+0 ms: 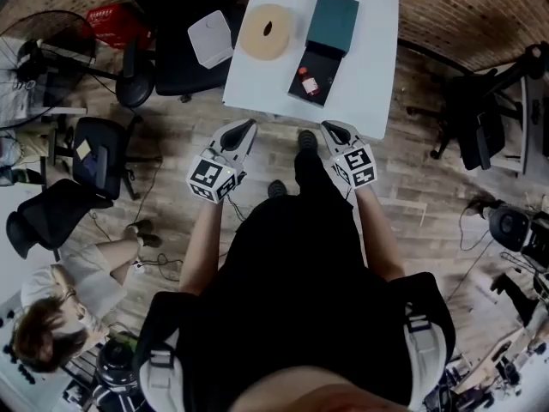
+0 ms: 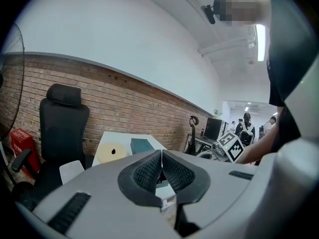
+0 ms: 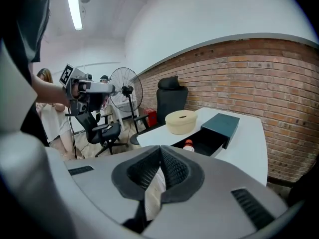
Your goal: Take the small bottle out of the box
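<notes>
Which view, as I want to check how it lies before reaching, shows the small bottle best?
The head view: the small bottle lies fully visible in the open box. The right gripper view shows only its red cap over the box wall; in the left gripper view the jaws hide it.

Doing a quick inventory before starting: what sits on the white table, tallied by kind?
teal box with black tray: 1
small bottle: 1
round beige container: 1
Total: 3

One table (image 1: pixel 371 75), one box (image 1: pixel 333 22), one small bottle (image 1: pixel 309 83), one round tub (image 1: pixel 267 31), one fan (image 1: pixel 47 45).
</notes>
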The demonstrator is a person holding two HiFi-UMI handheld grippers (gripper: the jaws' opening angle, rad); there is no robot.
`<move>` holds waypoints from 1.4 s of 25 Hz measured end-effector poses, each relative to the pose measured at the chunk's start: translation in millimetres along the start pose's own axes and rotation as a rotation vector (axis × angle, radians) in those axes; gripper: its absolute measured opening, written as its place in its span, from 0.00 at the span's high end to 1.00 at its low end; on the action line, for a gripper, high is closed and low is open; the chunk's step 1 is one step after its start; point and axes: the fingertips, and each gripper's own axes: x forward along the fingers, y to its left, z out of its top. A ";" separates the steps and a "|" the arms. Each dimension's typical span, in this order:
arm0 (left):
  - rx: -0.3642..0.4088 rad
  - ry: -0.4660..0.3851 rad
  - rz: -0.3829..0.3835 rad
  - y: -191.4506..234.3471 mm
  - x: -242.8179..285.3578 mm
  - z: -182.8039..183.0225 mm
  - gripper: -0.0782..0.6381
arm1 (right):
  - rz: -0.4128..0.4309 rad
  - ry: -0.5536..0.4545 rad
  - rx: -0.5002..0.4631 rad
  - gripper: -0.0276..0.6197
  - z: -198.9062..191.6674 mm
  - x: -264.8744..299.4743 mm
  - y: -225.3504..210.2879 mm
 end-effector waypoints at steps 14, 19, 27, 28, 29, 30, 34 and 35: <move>-0.016 0.022 0.064 31.1 44.2 19.4 0.86 | 0.099 0.063 -0.002 0.96 1.5 48.7 -47.9; -0.034 0.027 0.084 41.0 56.6 20.3 0.86 | 0.131 0.074 -0.012 0.96 7.8 61.8 -57.1; -0.050 0.031 0.104 44.4 75.3 23.4 0.86 | 0.176 0.090 -0.023 0.96 11.1 77.3 -70.3; -0.052 0.031 0.110 45.6 76.6 23.9 0.86 | 0.183 0.094 -0.025 0.96 10.5 78.9 -72.1; -0.053 0.030 0.117 46.7 77.8 24.8 0.86 | 0.189 0.099 -0.027 0.96 9.9 80.5 -74.0; -0.054 0.030 0.124 47.6 78.7 25.9 0.86 | 0.195 0.104 -0.029 0.96 9.5 81.8 -75.8; -0.058 0.024 0.154 49.1 82.7 29.2 0.86 | 0.233 0.112 -0.053 0.96 11.1 86.6 -79.6; -0.058 0.022 0.161 49.7 84.2 29.8 0.86 | 0.243 0.108 -0.059 0.96 12.0 88.5 -80.6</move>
